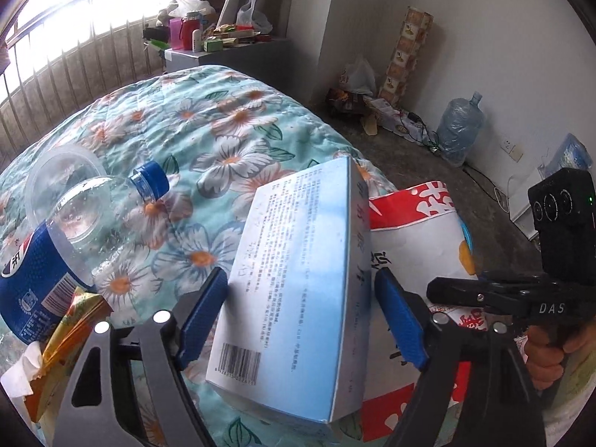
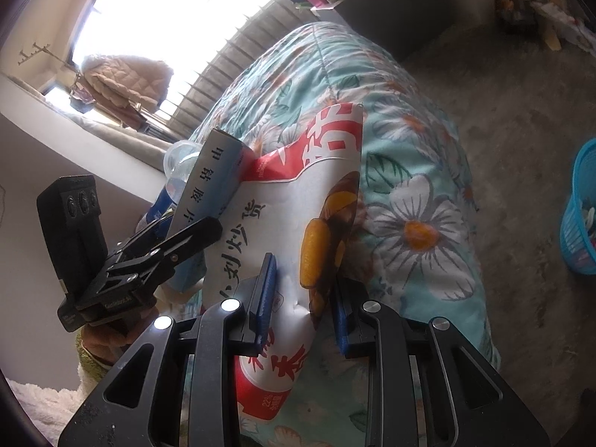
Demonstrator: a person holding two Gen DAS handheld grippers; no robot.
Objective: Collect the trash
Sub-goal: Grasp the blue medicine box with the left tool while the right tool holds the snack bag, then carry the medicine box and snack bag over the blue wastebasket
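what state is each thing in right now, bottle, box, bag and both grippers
plastic bottle: capped, lying on the quilt
box: closed, between the left gripper pads
paper bag: upright, pinched
left gripper: around the box, grip unclear
right gripper: shut on the paper bag

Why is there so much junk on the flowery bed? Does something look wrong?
Yes. Trash sits on the floral quilt, where it doesn't belong: an empty plastic bottle lying on its side, a clear cup, crumpled wrappers, a white-blue box and a snack bag. Nothing looks spilled.
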